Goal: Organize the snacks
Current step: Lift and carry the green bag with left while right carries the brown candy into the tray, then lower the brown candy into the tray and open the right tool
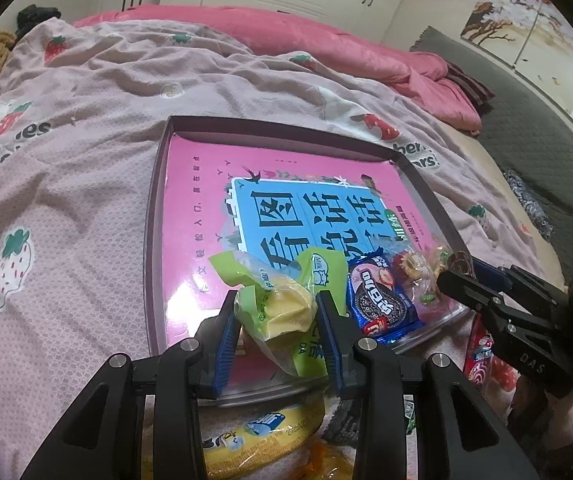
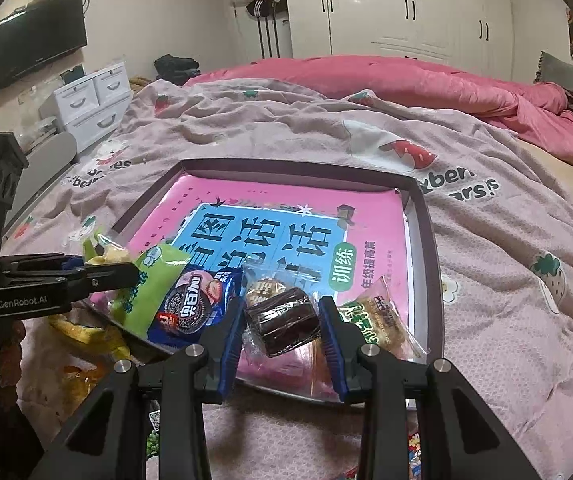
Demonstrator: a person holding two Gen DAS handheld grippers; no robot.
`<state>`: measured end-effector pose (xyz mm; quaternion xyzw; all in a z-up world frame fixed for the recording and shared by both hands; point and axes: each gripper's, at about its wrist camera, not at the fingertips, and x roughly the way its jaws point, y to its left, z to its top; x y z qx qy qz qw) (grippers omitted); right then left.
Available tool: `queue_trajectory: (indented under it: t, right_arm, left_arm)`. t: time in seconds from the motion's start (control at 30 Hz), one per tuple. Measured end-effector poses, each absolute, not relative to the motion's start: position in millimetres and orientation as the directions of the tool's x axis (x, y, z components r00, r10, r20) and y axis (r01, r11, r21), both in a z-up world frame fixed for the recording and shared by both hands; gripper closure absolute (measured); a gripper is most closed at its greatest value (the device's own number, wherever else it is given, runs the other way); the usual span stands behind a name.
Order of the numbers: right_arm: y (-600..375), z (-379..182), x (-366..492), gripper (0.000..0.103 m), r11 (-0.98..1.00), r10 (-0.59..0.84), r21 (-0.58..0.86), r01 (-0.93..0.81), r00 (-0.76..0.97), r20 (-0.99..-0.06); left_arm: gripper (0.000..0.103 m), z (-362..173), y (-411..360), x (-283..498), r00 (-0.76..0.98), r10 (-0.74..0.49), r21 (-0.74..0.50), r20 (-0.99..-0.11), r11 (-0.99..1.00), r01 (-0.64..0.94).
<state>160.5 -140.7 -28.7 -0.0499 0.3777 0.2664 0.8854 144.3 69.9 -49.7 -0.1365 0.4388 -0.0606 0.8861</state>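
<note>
My left gripper [image 1: 278,300] is shut on a yellow cake in a green wrapper [image 1: 286,308], held over the near edge of a dark-rimmed tray [image 1: 154,220] lined with a pink and blue printed sheet. In the right wrist view that same green-wrapped cake [image 2: 146,292] sticks out past the left gripper [image 2: 122,270]. My right gripper [image 2: 282,312] is shut on a brown chocolate cake in clear wrap [image 2: 282,320] above the tray's [image 2: 430,240] near right corner. A blue cookie packet [image 2: 194,308] lies in the tray between the two.
A wrapped pastry with green print [image 2: 378,320] lies in the tray's near right corner. More snacks lie on the bed short of the tray: a yellow packet [image 1: 254,440] and a red packet [image 1: 482,356]. A pink quilt [image 2: 406,80] is bunched behind.
</note>
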Motion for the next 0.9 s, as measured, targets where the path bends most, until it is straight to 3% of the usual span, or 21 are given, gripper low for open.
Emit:
queue_trajectory:
  t: [0.9]
  right_arm:
    - [-138,-42,154,0.065,0.86,0.382,0.047,-0.508,0.58,-0.72]
  left_arm:
    - [0.064,-50,75,143,0.617,-0.208,-0.287,-0.759,0.958,-0.031]
